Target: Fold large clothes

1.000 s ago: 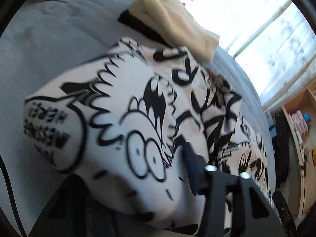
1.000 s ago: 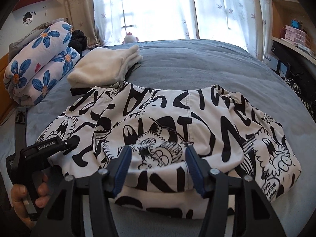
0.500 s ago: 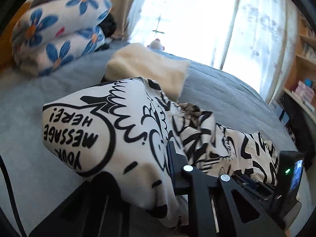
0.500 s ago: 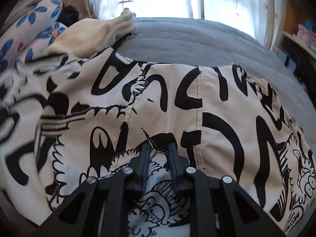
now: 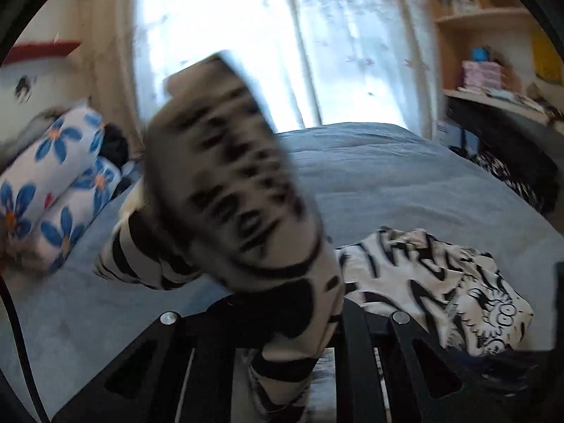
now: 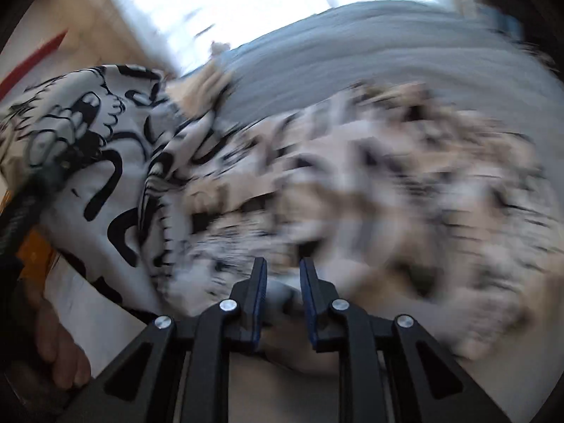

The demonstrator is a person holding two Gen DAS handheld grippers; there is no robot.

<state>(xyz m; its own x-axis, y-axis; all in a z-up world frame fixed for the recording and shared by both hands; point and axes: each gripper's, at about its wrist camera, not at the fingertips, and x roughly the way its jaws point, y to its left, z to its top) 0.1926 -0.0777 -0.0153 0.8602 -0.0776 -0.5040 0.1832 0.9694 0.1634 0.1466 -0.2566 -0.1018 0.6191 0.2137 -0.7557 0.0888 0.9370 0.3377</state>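
The garment is a white piece of clothing with black cartoon print (image 5: 225, 190). My left gripper (image 5: 303, 320) is shut on one end of it and holds that end up in the air, blurred by motion, in front of the window. The rest of the garment (image 5: 440, 289) lies crumpled on the grey bed at the right. In the right wrist view my right gripper (image 6: 282, 282) is shut on a fold of the same printed garment (image 6: 352, 183), which fills most of that blurred view. A hand (image 6: 60, 352) shows at its lower left.
The grey bedspread (image 5: 370, 176) stretches toward a bright curtained window (image 5: 246, 35). Blue-flowered bedding (image 5: 53, 183) is stacked at the left. Wooden shelves (image 5: 493, 53) with small items stand at the right, with dark things on the floor beside the bed.
Both grippers have closed on the printed garment. The left one has lifted its end up off the bed and rolled. The right one has swung sideways, dragging the cloth with it.
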